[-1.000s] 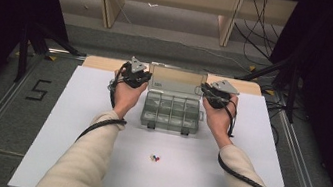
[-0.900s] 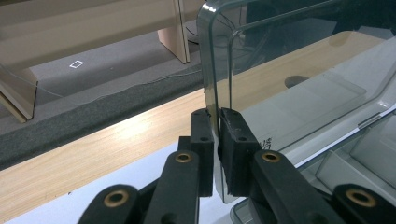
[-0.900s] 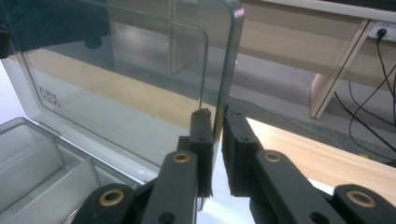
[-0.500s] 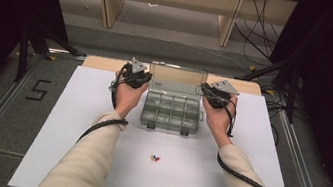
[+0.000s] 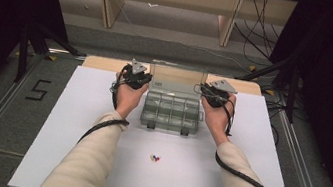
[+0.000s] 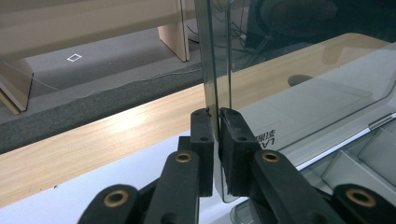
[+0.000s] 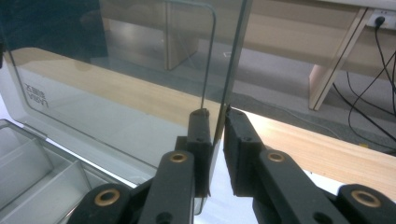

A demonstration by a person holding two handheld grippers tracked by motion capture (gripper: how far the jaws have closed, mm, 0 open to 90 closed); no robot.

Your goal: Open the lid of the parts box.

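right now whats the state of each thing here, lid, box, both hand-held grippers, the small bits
lid: open, standing upright, held at both side edges
box: open, compartments look empty
left hand-held gripper: shut on lid's edge
right hand-held gripper: around lid's other edge, small gap at one jaw
small pieces: loose on the white table, apart from the box

The box [image 5: 172, 110] and its raised lid [image 5: 178, 79] are clear, grey-tinted plastic. The desk [image 5: 74, 119] is white on top with a pale wood edge at 12 o'clock. Both claws are black with brass-coloured rivets. The sleeves [image 5: 88, 162] are cream. The tiny pieces [image 5: 155, 158] show red, blue and yellow.
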